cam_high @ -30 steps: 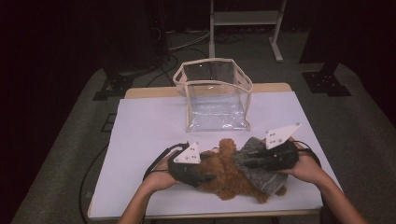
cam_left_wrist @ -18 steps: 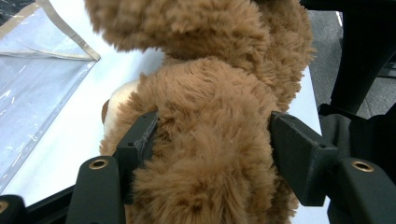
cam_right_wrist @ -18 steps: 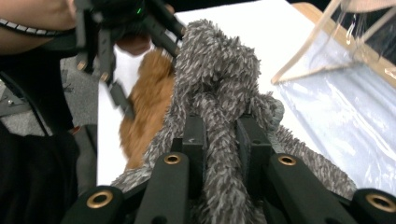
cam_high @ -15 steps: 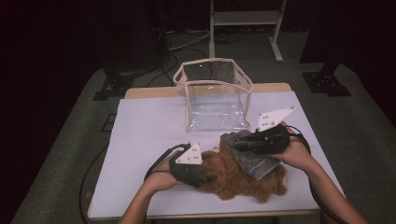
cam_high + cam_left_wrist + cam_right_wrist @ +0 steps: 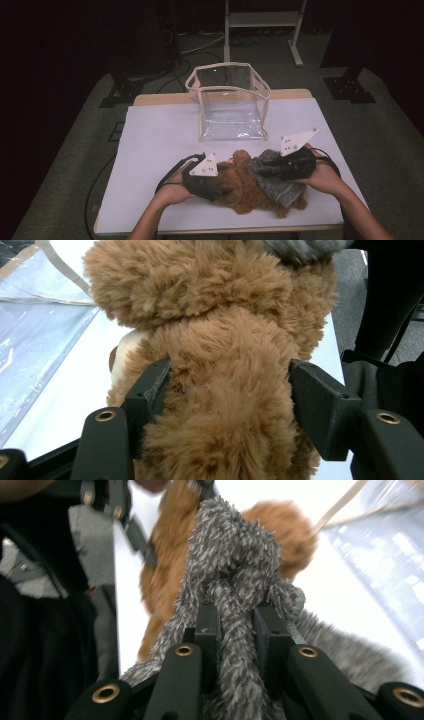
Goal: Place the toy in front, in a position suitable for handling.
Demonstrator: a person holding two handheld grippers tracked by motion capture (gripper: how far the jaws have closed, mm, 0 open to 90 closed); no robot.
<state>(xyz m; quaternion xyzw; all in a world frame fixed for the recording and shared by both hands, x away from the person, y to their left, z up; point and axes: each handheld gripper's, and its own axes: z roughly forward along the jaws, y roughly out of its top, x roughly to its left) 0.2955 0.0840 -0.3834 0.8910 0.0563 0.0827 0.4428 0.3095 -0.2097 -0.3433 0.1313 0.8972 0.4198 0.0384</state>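
Teddy [image 5: 250, 187] on bench [image 5: 160, 135] near edge, clamped by left hand-held gripper [image 5: 222, 191]; right hand-held gripper [image 5: 261, 170] pinches grey garment [image 5: 272, 182], still draped over it; clear bag [image 5: 230, 102] waits beyond.

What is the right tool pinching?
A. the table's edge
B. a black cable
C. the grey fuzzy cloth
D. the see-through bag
C: in the right gripper view, the right tool has its jaws squeezed onto a fold of the grey fuzzy cloth.
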